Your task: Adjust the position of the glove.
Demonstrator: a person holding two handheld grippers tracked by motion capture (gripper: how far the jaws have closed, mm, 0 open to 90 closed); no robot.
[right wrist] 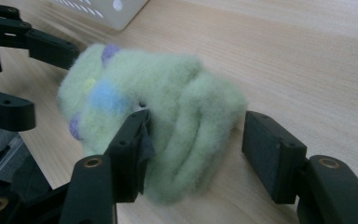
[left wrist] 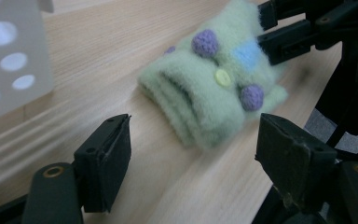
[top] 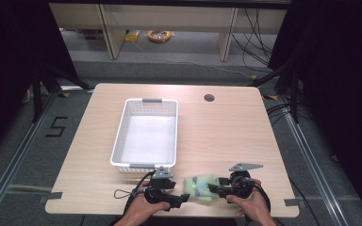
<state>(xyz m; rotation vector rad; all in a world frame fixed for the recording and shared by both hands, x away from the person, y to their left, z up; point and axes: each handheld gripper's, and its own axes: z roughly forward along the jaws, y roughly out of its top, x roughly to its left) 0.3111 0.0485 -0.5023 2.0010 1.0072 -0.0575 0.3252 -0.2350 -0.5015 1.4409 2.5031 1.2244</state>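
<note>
High view: floor mark [top: 56,127] "5".

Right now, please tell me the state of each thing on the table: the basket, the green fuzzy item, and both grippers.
White basket: empty, upright on the table.
Green fuzzy item: folded, lying flat on the table between the grippers.
Left gripper: open, jaws short of the item, not touching it.
Right gripper: open, jaws on either side of the item's end, not closed on it.
Table: holds the basket and the item.
</note>
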